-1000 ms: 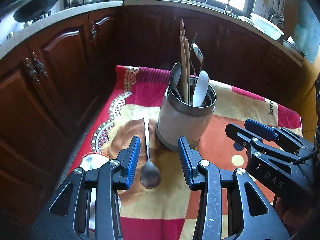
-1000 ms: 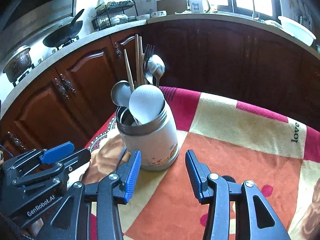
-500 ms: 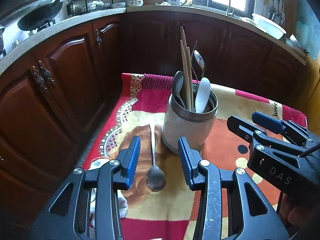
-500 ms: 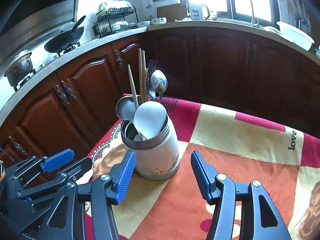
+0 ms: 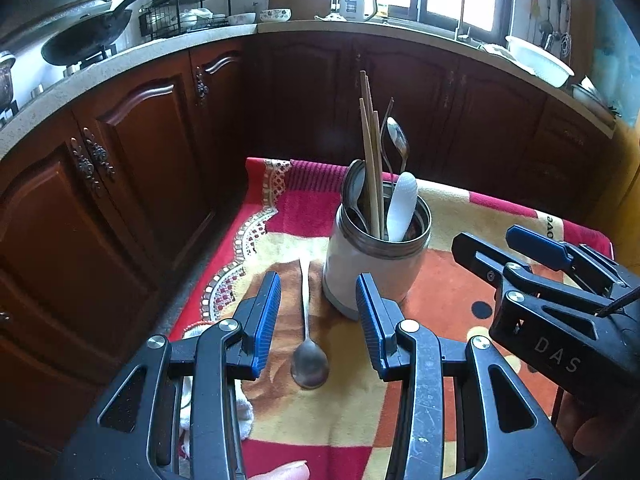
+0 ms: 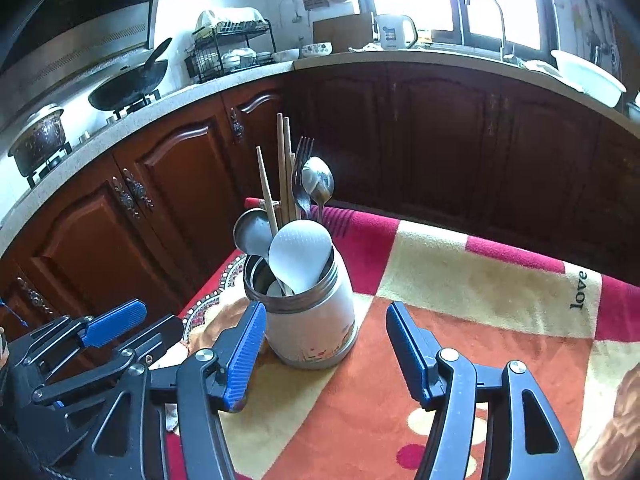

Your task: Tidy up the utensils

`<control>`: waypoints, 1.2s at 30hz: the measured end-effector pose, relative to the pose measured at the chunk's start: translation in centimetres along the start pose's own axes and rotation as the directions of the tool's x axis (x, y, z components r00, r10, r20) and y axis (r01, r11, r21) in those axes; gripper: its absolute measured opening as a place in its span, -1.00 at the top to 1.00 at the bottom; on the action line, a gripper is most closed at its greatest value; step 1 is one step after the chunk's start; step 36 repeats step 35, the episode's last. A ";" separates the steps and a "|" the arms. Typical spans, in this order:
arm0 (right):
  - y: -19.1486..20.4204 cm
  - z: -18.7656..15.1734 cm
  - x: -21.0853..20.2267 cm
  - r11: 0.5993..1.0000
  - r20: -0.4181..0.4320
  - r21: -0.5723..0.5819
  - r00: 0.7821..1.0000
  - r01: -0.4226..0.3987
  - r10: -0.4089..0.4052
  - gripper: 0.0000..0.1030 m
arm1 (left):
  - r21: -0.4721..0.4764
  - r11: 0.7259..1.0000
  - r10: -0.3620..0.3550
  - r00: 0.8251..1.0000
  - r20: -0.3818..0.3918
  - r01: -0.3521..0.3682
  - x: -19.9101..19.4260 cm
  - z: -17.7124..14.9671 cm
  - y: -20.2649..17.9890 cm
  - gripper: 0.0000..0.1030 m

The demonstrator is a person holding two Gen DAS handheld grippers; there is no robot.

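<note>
A white utensil holder (image 5: pixel 374 264) with a metal rim stands on the patterned cloth (image 5: pixel 440 300); it also shows in the right wrist view (image 6: pixel 312 328). It holds chopsticks (image 5: pixel 370 152), a fork, metal spoons and a white rice paddle (image 6: pixel 300 254). A metal spoon (image 5: pixel 308 344) lies flat on the cloth left of the holder, bowl toward me. My left gripper (image 5: pixel 318 316) is open and empty, hovering above that spoon. My right gripper (image 6: pixel 324 356) is open and empty, just in front of the holder.
Dark wooden cabinets (image 5: pixel 140 168) curve around behind the table. The counter carries a wok (image 5: pixel 86 38), a dish rack (image 6: pixel 230 54), a kettle (image 5: pixel 356 2) and a white basin (image 5: pixel 538 60). A white cloth (image 5: pixel 216 408) lies at the table's left edge.
Both grippers have pulled back and up from the holder, so it looks smaller. The right jaws have opened wider. The spoon and holder have not moved.
</note>
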State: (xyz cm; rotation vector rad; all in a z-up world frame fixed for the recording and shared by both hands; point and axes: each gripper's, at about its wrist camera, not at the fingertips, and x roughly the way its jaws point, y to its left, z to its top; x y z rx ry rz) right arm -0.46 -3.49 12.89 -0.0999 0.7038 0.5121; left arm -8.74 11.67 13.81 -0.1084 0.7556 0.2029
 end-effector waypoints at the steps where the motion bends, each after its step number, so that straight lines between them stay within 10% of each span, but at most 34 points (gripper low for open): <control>1: 0.0 0.0 -0.1 1.000 0.000 0.002 1.000 0.000 0.000 -0.17 | -0.002 1.000 0.000 1.000 -0.001 0.000 0.0 0.0 0.0 0.25; 36: 0.2 -0.3 0.1 1.000 -0.018 0.011 1.000 -0.008 0.008 -0.19 | -0.012 1.000 -0.013 0.999 0.031 0.013 -0.9 -0.3 -0.4 0.25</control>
